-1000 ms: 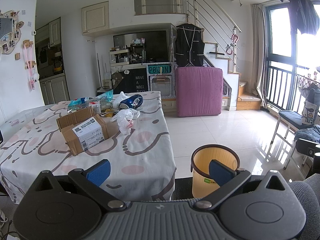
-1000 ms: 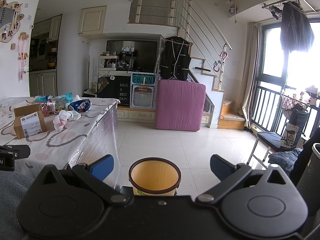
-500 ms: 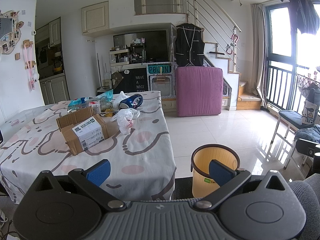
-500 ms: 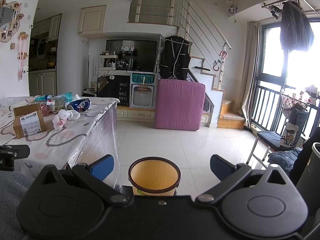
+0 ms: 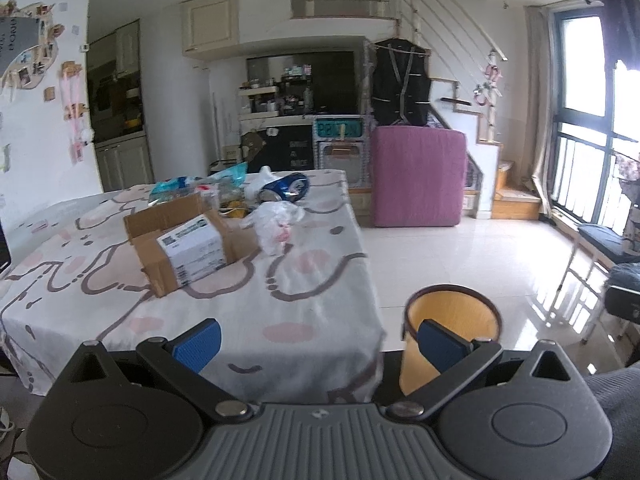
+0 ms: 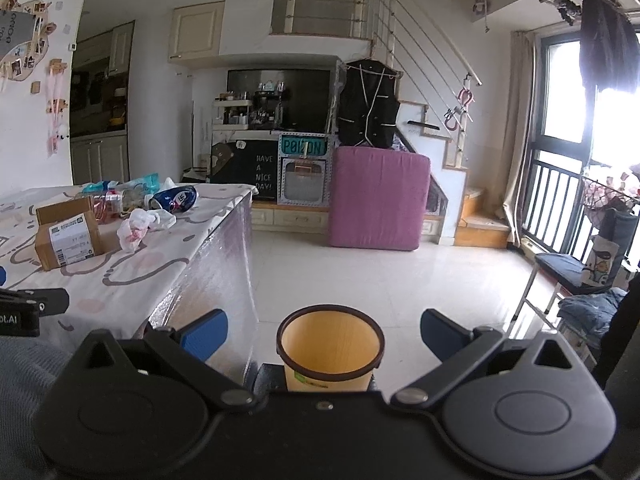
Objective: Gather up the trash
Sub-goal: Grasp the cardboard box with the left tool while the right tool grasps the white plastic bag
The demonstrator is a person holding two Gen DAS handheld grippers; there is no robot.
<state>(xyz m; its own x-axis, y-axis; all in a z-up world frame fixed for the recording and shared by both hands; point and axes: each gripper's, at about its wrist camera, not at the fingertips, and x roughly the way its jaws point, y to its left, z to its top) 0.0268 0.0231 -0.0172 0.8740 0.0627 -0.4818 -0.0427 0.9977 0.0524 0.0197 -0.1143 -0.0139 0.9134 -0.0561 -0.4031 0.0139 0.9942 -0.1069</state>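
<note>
**Trash on table, bin on floor**

Trash: cardboard box (image 5: 184, 240), crumpled plastic bag (image 5: 274, 224), blue can (image 5: 286, 190) on table (image 5: 280, 300). Yellow bin (image 5: 452, 328) on floor beside table. Left hand-held gripper (image 5: 318, 346) and right hand-held gripper (image 6: 324, 334) both spread wide, empty.

Ahead of the left fingers (image 5: 198, 344), a box (image 5: 182, 246) and crumpled bag (image 5: 274, 224) lie on the table (image 5: 280, 300); the bin (image 5: 452, 332) stands on the floor behind the right one.

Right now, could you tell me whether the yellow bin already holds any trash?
No, the right wrist view looks into the yellow bin and shows only bare inner walls.
</note>
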